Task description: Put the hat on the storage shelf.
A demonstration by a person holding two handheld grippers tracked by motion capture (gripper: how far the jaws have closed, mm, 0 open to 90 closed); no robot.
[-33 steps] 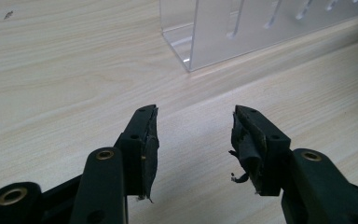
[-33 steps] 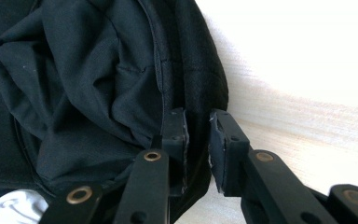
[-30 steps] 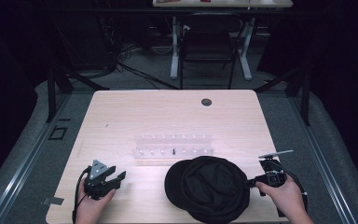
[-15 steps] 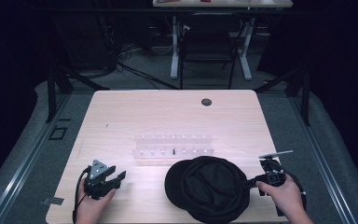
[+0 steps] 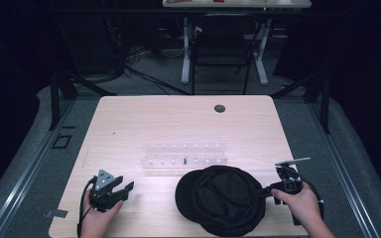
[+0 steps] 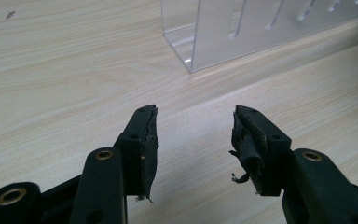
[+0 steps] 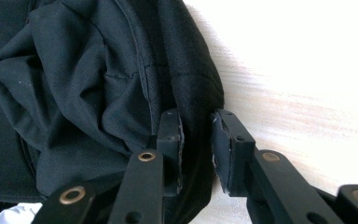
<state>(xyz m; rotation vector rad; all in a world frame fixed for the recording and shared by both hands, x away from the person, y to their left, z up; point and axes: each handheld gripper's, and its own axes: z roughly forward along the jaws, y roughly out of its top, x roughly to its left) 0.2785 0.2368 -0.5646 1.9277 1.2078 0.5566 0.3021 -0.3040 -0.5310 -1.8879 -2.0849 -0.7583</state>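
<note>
- Black cap: soft fabric, crumpled crown, lying on the tabletop near its front edge, just in front of the clear rack and toward that rack's right end. In the right gripper view the cap shows folds, a stitched seam and a rounded rim.
- Clear rack: transparent plastic, long and low, slotted along its length, standing about mid-tabletop; taken here as the landmark. Its near corner and slots appear in the left gripper view.
- Right gripper: held in the person's right hand, in front of the rack and beyond its right end, at the cap's right rim. Its jaws have just been opening; in the right gripper view the cap's rim lies between them, a narrow gap shows on the right-hand jaw's side, and whether the pads press the fabric cannot be told.
- Left gripper: held in the person's left hand, in front of the rack and beyond its left end, well apart from the cap. In the left gripper view the jaws are spread, nothing between them, bare wood beneath; pads look worn and frayed.
- Tabletop: light wood grain, with a small round dark hole behind the rack.
</note>
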